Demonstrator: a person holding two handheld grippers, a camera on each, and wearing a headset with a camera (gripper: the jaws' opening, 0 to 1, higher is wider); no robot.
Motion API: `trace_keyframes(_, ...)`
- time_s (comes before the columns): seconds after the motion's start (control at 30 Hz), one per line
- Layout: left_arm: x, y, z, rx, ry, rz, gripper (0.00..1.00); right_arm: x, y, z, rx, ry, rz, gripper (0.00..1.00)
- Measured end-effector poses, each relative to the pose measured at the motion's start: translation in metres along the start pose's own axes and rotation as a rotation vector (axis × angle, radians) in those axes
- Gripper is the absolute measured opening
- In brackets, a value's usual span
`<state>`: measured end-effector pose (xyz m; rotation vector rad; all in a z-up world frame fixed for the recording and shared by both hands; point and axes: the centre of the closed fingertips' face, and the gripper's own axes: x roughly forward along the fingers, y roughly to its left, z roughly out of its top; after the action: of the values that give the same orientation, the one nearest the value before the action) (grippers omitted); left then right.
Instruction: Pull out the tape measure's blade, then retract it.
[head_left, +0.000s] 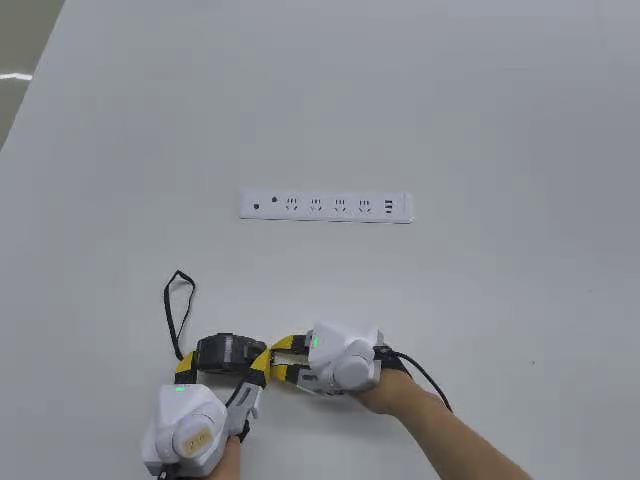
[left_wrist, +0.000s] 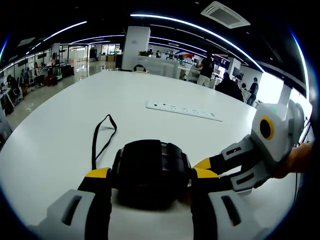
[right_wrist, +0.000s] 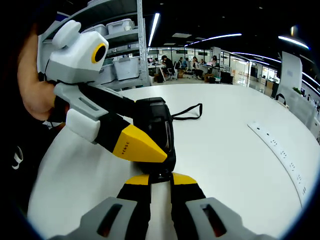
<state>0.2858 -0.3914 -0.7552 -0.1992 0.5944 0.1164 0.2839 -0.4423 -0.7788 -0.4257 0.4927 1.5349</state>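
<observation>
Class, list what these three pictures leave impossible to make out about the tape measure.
- Whether any blade is out: right gripper view, hidden where the right gripper meets the tape measure; its grip is unclear.
- Case sides: left gripper view, covered by the left gripper.
- Case markings: head view, too small.

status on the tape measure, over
Left gripper clamped on tape measure body. Right gripper pinched at its mouth, nothing pulled out yet. Power strip well clear.
</observation>
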Motion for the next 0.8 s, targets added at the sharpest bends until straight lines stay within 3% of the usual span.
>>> trace_keyframes(0.3, 0.003, -0.001, -0.001, 0.027, 0.007, -0.027, 0.65, -0.008, -0.002, -0.001, -0.006, -0.004, -0.019, 0.2)
trace_keyframes(0.43, 0.001, -0.008, 0.005, 0.07, -0.004, -0.057, 0.69, -0.011, -0.002, -0.001, -0.011, 0.001, -0.03, 0.25)
trace_keyframes(0.67, 0.0, -0.003, 0.005, 0.124, 0.002, -0.094, 0.69, -0.015, 0.001, 0.002, -0.005, -0.007, -0.052, 0.3)
trace_keyframes(0.8, -0.007, -0.007, 0.014, 0.168, -0.01, -0.131, 0.72, -0.021, 0.003, 0.004, 0.021, -0.009, -0.078, 0.35)
